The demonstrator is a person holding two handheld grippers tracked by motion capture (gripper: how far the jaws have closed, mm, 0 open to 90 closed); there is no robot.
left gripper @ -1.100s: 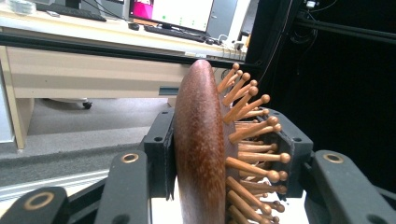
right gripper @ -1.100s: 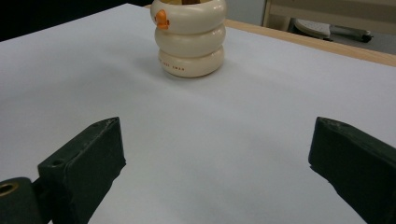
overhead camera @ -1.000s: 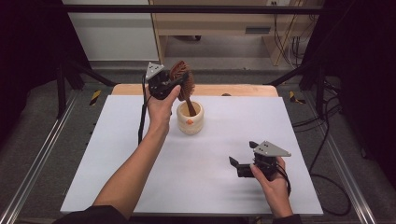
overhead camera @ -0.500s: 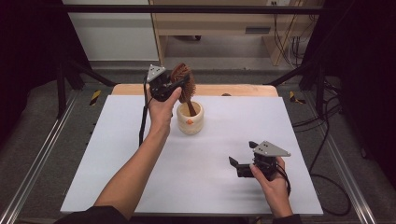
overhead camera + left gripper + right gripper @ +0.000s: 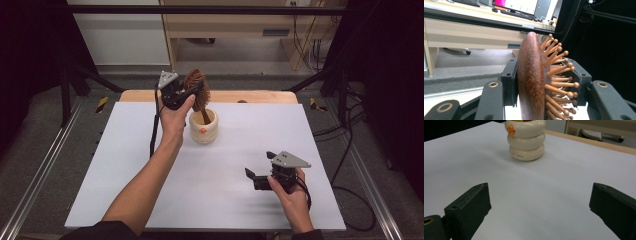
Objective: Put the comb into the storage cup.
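A brown wooden hairbrush (image 5: 195, 80) stands nearly upright with its handle down inside a cream ringed cup (image 5: 204, 131) at the back middle of the white tabletop (image 5: 125, 165). My left gripper (image 5: 192, 92) is shut on the brush head. In the left gripper view the jaws of the left gripper (image 5: 544, 77) press the head (image 5: 530, 82) from both sides, with its ball-tipped bristles (image 5: 557, 75) pointing right. My right gripper (image 5: 257, 177) rests open near the front right. In the right gripper view the right gripper (image 5: 539, 205) holds nothing, and the cup (image 5: 526, 142) with its orange beak stands ahead.
A wooden strip (image 5: 250, 96) edges the table's far side. Metal rails (image 5: 45, 165) run along both sides, with cables (image 5: 345, 190) on the floor at the right. A pale desk (image 5: 225, 25) stands behind the table.
My left gripper and the brush have drifted slightly down and right over the cup. The right gripper has stayed where it was.
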